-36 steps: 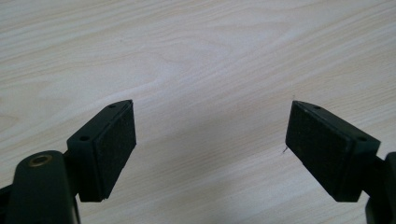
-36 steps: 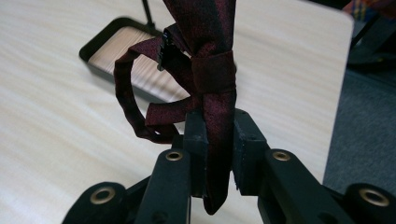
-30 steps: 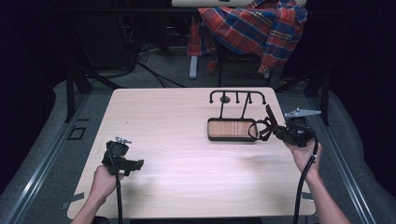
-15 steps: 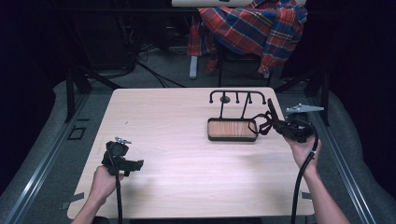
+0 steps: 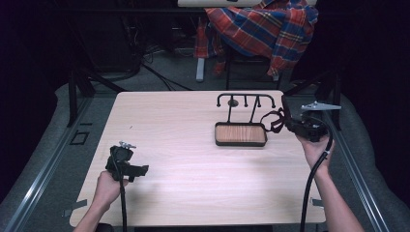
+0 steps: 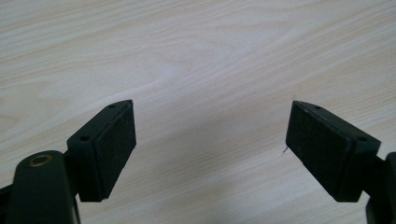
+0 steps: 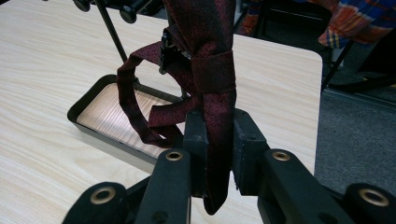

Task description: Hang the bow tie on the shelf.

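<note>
Right gripper (image 7: pixel 218 140): clamped tight on a dark red necktie (image 7: pixel 205 60), the fabric pinched flat between both pads. The knot and collar loop stand up above the jaws in the right gripper view.

What has changed: over the past second the right hand (image 5: pixel 313 150) has lifted and edged back towards the table's right edge. In the earliest high view the gripper sat low against the tray's right end; now it hangs a little higher and further right. The grip itself has not altered.

Necktie position: in the air, held just off the right end of the black stand's tray (image 5: pixel 240 134), level with the lower part of the posts. Its loop droops towards the tray in the high view (image 5: pixel 274 121). Whether it brushes the tray rim cannot be told.

Stand: T-shaped black hook bar (image 5: pixel 245 98) on two posts over a wood-lined tray, all hooks bare.

Left gripper (image 6: pixel 210 140): wide open, nothing between the pads, bare tabletop (image 6: pixel 196 56) beneath. It sits low at the near left of the table in the high view (image 5: pixel 126 164), unmoved across the three high views.

Reading of the move: looks like a lift to gain height for draping the loop over a hook. The tie has not yet reached the bar.

Watch for: the floppy loop could snag on a post or miss the hook tip.
</note>
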The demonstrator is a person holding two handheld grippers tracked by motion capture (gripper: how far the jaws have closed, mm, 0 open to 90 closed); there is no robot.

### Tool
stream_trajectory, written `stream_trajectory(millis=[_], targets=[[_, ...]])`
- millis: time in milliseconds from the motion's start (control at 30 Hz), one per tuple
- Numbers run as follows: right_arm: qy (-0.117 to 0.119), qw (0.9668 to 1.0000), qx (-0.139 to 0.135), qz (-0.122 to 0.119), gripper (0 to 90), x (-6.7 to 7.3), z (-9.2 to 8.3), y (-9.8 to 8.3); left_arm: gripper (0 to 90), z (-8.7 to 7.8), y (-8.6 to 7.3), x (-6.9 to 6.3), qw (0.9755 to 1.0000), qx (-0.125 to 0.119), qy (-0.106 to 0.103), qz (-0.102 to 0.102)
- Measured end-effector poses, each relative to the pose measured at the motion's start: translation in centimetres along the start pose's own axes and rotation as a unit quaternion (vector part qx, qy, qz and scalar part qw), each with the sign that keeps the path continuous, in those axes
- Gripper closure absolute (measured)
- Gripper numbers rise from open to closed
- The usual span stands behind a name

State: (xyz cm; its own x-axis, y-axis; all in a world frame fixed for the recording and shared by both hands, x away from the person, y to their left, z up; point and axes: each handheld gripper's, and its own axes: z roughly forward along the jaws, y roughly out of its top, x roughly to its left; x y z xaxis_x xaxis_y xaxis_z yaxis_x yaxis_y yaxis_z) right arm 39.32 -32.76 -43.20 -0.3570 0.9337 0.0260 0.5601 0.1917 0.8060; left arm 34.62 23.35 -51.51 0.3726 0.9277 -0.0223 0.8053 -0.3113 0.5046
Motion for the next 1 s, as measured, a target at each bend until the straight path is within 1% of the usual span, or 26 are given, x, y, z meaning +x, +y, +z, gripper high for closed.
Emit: stream_trajectory(millis=[133,167,200,267,300,333,433,500,567,667,800,1000], targets=[[0.001,1.0,-0.006,0.008,78.5,-0.3,-0.3,0.0,16.4,0.1,0.1,0.0,1.0,0.001,-0.001,-0.002],[0.001,1.0,-0.006,0.008,78.5,-0.3,-0.3,0.0,16.4,0.2,0.0,0.0,1.0,0.001,-0.001,-0.006],[0.003,0.9999,-0.007,0.013,78.5,-0.4,-0.4,0.1,16.4,0.2,0.0,0.0,1.0,0.004,-0.002,-0.004],[0.0,0.9998,-0.01,0.015,78.5,-0.6,-0.6,0.1,16.5,0.0,-0.1,0.0,1.0,0.005,0.0,-0.001],[0.0,0.9998,-0.01,0.015,78.5,-0.6,-0.7,0.1,16.5,-0.1,-0.2,0.0,1.0,0.001,0.002,-0.001],[-0.004,0.9997,-0.016,0.016,78.6,-0.8,-1.0,0.2,16.3,-0.3,-0.2,-0.1,1.0,-0.004,0.003,0.0],[-0.004,0.9995,-0.023,0.023,78.6,-1.1,-1.3,0.4,16.2,-0.3,-0.1,-0.3,1.0,-0.005,0.004,-0.003],[-0.004,0.9991,-0.028,0.03,78.6,-1.3,-1.2,0.5,16.3,-0.1,0.0,-0.4,1.0,0.001,0.005,0.003],[-0.004,0.9992,-0.027,0.029,78.6,-1.5,-1.1,0.6,16.4,-0.1,0.0,-0.5,1.0,0.001,0.003,0.003],[0.0,0.9989,-0.028,0.039,78.7,-1.8,-0.8,0.6,16.3,-0.1,0.0,-0.4,1.0,-0.001,0.004,0.003],[-0.001,0.9987,-0.032,0.039,78.7,-1.9,-0.9,0.7,16.3,0.1,0.1,-0.3,1.0,0.002,0.004,0.005],[0.006,0.9988,-0.034,0.035,78.7,-1.8,-1.0,0.7,16.4,0.0,0.1,-0.4,1.0,0.002,0.003,0.006]])
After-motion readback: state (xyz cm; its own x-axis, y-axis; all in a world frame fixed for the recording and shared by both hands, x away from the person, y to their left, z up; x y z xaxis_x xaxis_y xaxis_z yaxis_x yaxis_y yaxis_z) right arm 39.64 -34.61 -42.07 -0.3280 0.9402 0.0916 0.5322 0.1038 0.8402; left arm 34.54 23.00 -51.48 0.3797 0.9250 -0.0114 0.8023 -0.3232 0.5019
